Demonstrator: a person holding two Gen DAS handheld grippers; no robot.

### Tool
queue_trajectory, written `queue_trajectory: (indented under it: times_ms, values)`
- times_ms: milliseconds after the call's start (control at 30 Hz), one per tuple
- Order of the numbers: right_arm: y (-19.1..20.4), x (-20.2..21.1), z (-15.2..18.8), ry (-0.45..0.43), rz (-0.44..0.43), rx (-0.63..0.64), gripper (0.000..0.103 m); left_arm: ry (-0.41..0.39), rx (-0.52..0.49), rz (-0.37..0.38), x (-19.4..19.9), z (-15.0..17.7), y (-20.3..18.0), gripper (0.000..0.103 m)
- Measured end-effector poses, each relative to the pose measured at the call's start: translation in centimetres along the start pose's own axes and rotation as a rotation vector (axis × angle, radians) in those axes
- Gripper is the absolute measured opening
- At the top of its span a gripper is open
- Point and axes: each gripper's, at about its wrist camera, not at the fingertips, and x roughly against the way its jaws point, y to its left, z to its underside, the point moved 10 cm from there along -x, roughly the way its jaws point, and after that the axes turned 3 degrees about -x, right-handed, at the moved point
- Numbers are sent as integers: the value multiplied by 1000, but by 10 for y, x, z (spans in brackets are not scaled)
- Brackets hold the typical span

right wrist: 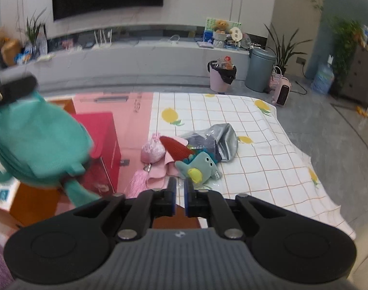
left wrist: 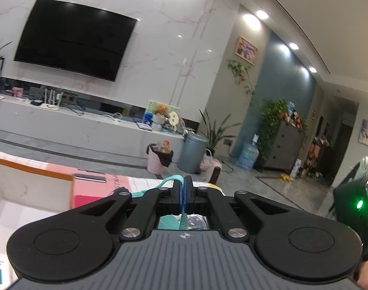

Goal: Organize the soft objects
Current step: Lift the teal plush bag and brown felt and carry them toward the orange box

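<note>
Teal strap pinched in left gripper; blurred teal bag lower left, cut off; right gripper slightly parted, empty.

Each gripper, the left gripper and the right gripper, is built of matte black linkage arms pinned with silver screws. Round black discs are set at 8 and 4 o'clock, beside a ribbed grey housing; blue-edged pads line the fingers.

teal bag, red box, white lemon-print checked cloth
</note>
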Motion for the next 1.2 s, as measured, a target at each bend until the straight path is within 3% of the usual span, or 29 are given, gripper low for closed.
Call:
queue_trajectory:
  times_ms: [33, 67, 100, 200, 333, 433, 533, 733, 900, 1067, 1133, 1200]
  values:
    - [0, -5, 3, 17, 4, 8, 14, -5, 8, -6, 2, -2, 4, 1]
    - [-2, -13, 7, 49, 3, 6, 31, -9, 14, -11, 4, -4, 7, 1]
    - [-4, -23, 13, 87, 0, -3, 40, -14, 18, -18, 6, -6, 12, 1]
    - [-10, -60, 37, 249, -40, -60, 56, -22, 34, -36, 8, -9, 21, 1]
    - [-13, -105, 63, 395, -79, -165, 93, -14, 51, -39, 5, -10, 26, 1]
    - [-11, -129, 77, 492, -114, -265, 96, -11, 50, -41, 5, -9, 28, 1]
    - [-2, -143, 82, 520, -91, -246, 100, 4, 57, -41, 3, -5, 28, 1]
    - [11, -155, 92, 527, -8, -107, 100, 28, 46, -55, 0, 1, 28, 1]
    - [17, -147, 94, 502, -9, -49, 94, 62, 47, -89, -9, 9, 36, 1]
    - [23, -135, 89, 450, -25, -28, 62, 133, 78, -128, -17, 20, 49, 1]
    - [26, -129, 86, 433, -15, -21, 26, 154, 90, -140, -18, 23, 55, 1]
    - [26, -127, 82, 432, -1, -19, 15, 167, 101, -153, -17, 25, 59, 1]
